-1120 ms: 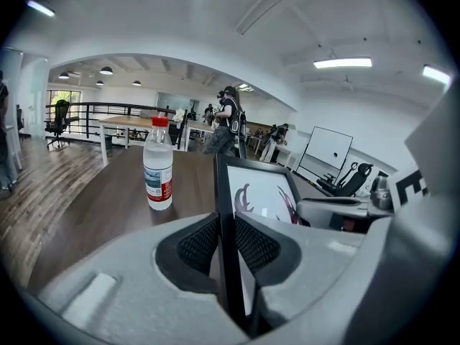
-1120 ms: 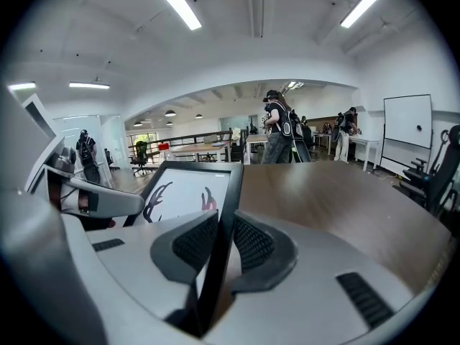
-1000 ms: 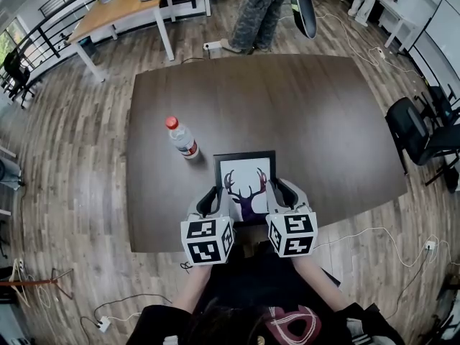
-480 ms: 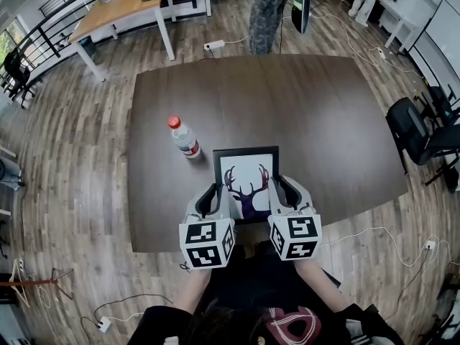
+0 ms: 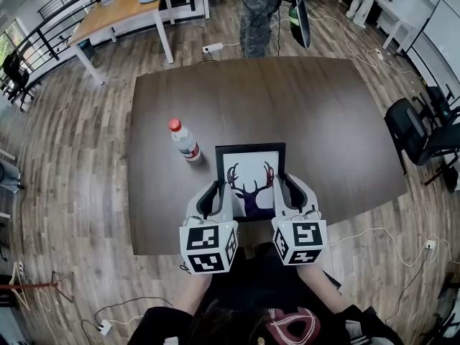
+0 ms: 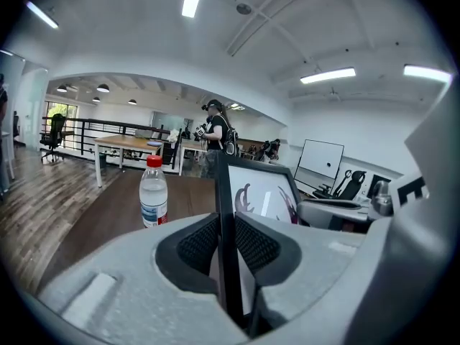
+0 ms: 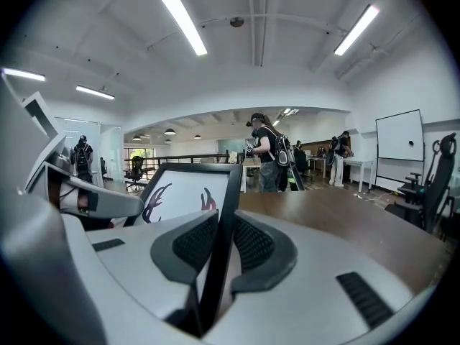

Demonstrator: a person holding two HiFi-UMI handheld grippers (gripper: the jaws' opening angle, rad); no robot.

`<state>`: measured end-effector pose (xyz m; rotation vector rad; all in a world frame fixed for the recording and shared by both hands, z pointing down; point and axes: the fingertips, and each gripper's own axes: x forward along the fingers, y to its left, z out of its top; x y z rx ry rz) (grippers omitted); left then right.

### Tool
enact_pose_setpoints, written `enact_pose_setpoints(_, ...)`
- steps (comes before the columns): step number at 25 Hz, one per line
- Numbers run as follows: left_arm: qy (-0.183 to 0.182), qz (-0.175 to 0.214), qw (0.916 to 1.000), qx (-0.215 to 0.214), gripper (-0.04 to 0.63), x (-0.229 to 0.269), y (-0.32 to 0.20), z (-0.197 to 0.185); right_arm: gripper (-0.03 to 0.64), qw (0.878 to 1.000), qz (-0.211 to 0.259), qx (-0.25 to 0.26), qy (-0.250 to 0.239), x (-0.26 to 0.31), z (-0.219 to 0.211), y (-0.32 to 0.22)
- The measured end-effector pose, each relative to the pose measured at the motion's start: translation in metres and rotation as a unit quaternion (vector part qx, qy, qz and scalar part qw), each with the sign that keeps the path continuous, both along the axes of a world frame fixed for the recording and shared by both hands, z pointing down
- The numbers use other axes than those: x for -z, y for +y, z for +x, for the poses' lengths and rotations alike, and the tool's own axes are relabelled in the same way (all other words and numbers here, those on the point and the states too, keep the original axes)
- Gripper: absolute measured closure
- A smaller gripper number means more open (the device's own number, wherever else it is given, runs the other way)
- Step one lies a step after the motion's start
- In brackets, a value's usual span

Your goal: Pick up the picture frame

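We are holding the picture frame (image 5: 251, 180) with both grippers near the near edge of the dark table (image 5: 316, 106). The left gripper (image 5: 219, 195) is pinching the frame's left border, and the right gripper (image 5: 282, 192) is pinching its right border. A water bottle (image 5: 185, 139) is standing near the frame's far left corner.

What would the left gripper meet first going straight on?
The left gripper, shut on the picture frame, likely reaches bare table first; the water bottle stands just left of that line, depth unclear.
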<state>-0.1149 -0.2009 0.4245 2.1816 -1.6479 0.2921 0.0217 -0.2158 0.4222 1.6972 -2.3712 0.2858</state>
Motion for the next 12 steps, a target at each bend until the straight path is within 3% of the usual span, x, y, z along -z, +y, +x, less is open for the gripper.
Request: enact_pose_setpoints(12,0.0,0.031,0.9994,-0.013,0.517,0.023,-0.003,0.002,0.543,0.999,0.036,-0.017,-0.013,0.022,0.002,0.001)
